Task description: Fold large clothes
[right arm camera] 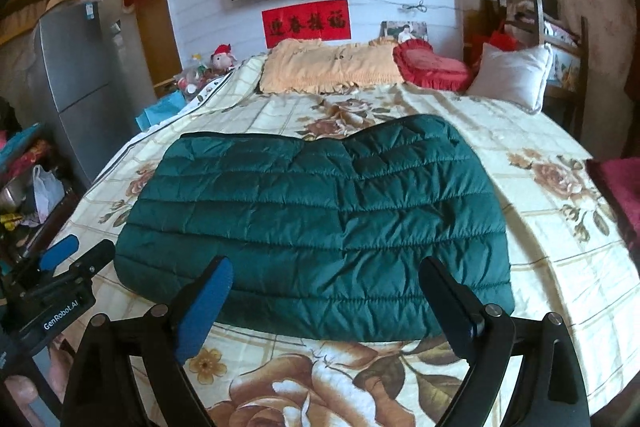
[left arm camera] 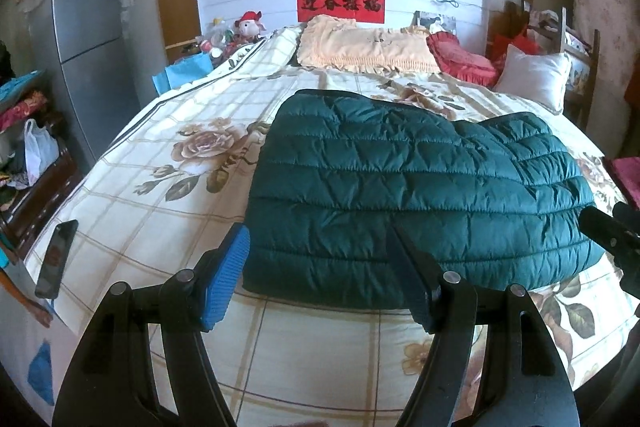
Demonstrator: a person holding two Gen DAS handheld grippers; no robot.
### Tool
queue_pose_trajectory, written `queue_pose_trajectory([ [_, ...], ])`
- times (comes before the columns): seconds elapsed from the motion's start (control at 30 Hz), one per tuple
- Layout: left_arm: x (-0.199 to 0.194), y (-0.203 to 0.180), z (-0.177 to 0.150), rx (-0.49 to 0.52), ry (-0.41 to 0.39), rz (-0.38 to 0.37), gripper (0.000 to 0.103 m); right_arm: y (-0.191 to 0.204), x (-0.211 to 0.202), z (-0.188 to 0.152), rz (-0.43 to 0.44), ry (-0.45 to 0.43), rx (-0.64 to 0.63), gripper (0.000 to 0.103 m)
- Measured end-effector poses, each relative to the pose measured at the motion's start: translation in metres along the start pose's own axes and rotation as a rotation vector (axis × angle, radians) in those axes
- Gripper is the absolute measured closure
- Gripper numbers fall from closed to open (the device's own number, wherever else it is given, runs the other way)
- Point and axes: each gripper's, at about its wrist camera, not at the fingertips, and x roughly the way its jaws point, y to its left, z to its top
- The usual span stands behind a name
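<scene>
Item: green down jacket [right arm camera: 316, 223], lying folded flat on bed [right arm camera: 560, 259] | your left tongs [left arm camera: 320, 267], right tongs [right arm camera: 324, 295]: both apart, empty, poised at near hem for next fold.

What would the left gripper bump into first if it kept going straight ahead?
Probably the folded dark green quilted puffer jacket. The open left gripper points at its near edge on the floral bedspread, though depth is unclear.

Dark green quilted puffer jacket [right arm camera: 316, 215], folded into a flat rectangle on the floral bedspread [right arm camera: 540, 227]

Jacket [left arm camera: 420, 187] sleeves folded from sight
</scene>
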Motion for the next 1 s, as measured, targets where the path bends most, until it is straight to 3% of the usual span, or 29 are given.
queue_pose_trajectory([
  [1.0, 0.0039, -0.0095, 0.0024, 0.013, 0.007, -0.028, 0.032, 0.0011, 0.0043, 0.0012, 0.002, -0.001, -0.003, 0.008],
])
